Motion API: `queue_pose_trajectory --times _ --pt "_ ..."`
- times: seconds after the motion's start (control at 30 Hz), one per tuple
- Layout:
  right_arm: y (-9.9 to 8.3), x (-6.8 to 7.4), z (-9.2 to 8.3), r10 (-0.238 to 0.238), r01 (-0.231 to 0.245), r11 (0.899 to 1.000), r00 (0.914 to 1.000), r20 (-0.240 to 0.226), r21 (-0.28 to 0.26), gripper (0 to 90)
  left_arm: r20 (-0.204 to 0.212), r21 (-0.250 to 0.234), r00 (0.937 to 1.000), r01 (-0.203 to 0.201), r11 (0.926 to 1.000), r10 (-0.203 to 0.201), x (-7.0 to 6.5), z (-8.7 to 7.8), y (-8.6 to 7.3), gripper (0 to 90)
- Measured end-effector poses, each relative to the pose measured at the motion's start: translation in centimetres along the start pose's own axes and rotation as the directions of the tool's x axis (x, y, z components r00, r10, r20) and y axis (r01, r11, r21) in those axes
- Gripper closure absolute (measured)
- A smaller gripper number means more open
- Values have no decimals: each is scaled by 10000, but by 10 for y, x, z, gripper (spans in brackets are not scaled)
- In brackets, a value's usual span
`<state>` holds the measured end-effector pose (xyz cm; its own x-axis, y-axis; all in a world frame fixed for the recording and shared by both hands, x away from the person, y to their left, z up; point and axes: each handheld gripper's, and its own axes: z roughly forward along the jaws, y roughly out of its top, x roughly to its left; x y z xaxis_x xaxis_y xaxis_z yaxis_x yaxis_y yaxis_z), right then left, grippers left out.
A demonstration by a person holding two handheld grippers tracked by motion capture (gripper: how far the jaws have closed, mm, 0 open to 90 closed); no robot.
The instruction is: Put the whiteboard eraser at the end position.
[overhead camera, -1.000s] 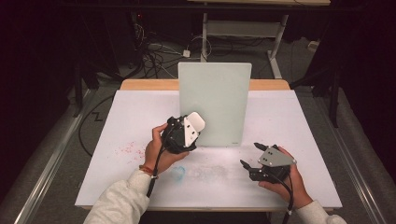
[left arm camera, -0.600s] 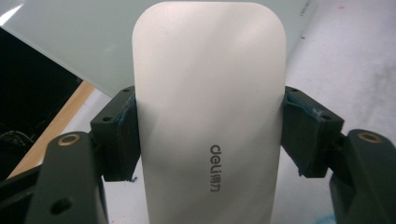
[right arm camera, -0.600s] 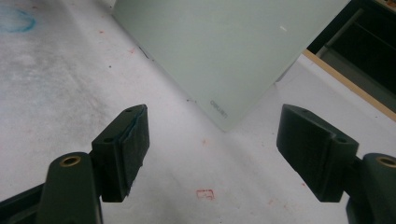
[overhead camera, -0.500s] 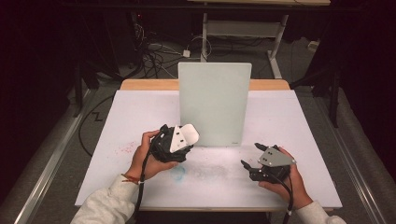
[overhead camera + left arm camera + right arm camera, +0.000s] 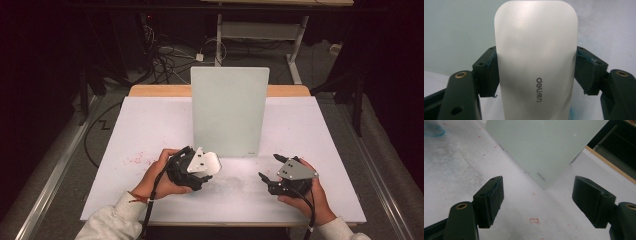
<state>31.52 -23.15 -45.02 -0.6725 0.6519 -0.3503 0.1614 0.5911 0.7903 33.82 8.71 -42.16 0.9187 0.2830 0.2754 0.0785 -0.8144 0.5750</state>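
Eraser (image 5: 535,62), white, oblong, round-cornered, clamped across its width between the jaws of the left gripper (image 5: 200,167). Long axis in line with the jaws in the left gripper view: rounded far end up and away from the camera, near end below the bottom edge. Grey "deli" lettering along that axis, on the lower right of the flat face. Black pads (image 5: 489,72) pressed on both long edges, about halfway along the visible length. In the high view, held just above the table (image 5: 150,125), pale rounded end toward the right and slightly toward the board (image 5: 229,111), close to its lower left corner; touching or not, cannot tell.

Board upright near the table's middle, frosted pale green, small print at its lower right corner. Faint blue smudge on the table (image 5: 235,175) in front of it, between the two grippers; red specks (image 5: 137,159) to the left.

Right gripper (image 5: 267,170) low over the table's right front part, in the person's right hand (image 5: 307,192), jaws wide apart and empty, aimed left and a little toward the board. Between them in the right gripper view: bare table, a small red mark (image 5: 534,221) and the board's lower corner (image 5: 544,181).
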Motion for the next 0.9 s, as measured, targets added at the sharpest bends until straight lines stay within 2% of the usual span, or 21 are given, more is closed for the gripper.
queue_pose_trajectory --times 0.17,0.3,0.43,0.53,0.67,0.7,0.77,0.8,0.9 --pt "-3 -2 -3 79 -80 10000 9999 122 30 263 553 376 9975 -466 9982 445 -3 16 10 288" --pt "-4 -2 -5 124 -124 9999 9998 146 21 263 884 409 9928 -843 9956 804 -6 25 21 288" --pt "-5 -2 -5 107 -109 9999 9998 178 73 262 1332 631 9830 -1359 9887 1266 -9 34 33 287" --pt "-5 -2 -5 143 -145 9999 9998 171 69 262 1585 896 9730 -1834 9790 1677 -11 41 39 287" --pt "-6 -3 -4 177 -179 9998 9997 153 132 262 1722 1188 9651 -2193 9684 1974 -14 51 45 287" --pt "-6 -2 -4 159 -161 9998 9998 151 140 263 1772 1176 9638 -2217 9680 1992 -15 54 47 287" --pt "-6 -2 -4 167 -169 9997 9998 131 148 263 1707 1271 9633 -2301 9648 2073 -17 59 49 285" --pt "-6 -2 -4 168 -170 9997 9998 132 147 263 1546 1243 9657 -2284 9656 2086 -18 61 50 273" --pt "-7 -3 -4 166 -168 9997 9998 125 153 263 1564 864 9669 -2168 9724 2017 -19 59 54 256"
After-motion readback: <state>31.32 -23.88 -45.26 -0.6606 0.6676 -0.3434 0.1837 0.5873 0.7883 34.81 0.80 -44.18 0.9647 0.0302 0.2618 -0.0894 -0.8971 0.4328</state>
